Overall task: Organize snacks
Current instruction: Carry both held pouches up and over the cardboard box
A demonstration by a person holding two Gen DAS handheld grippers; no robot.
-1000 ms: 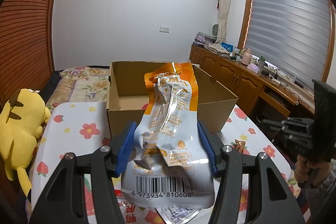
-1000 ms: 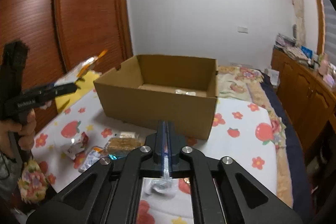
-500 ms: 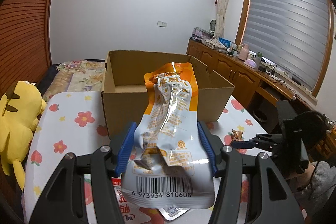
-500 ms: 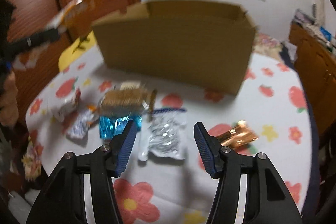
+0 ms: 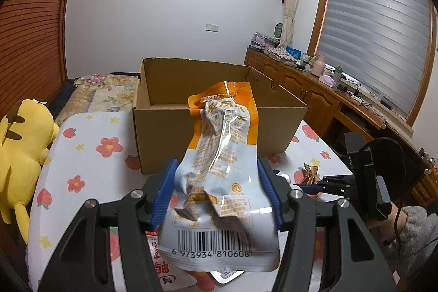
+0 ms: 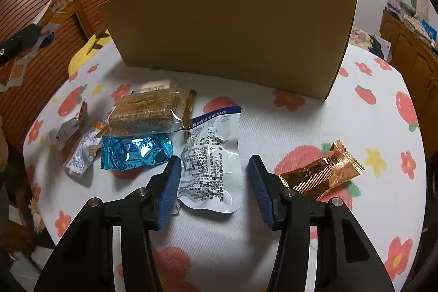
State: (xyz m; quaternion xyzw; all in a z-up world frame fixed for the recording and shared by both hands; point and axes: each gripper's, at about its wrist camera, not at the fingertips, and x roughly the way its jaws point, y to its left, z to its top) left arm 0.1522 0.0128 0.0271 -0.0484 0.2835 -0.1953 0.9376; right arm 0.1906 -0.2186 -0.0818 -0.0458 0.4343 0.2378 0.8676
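Your left tool point(image 5: 216, 193) grips the orange-and-white snack pouch point(image 5: 221, 171) in the air, short of the cardboard box point(image 5: 208, 111); lift it over the near wall before releasing; your right tool point(image 6: 215, 182), wide open and empty, straddles the white packet point(image 6: 212, 160) near the counter's point(image 6: 273, 127) front edge; lower squarely, then close.

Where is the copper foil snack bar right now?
Right wrist view: the copper foil snack bar lies on the tablecloth, just right of the open right gripper.

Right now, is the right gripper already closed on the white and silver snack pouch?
No, the right gripper is open, its blue pads either side of the white and silver snack pouch lying on the table.
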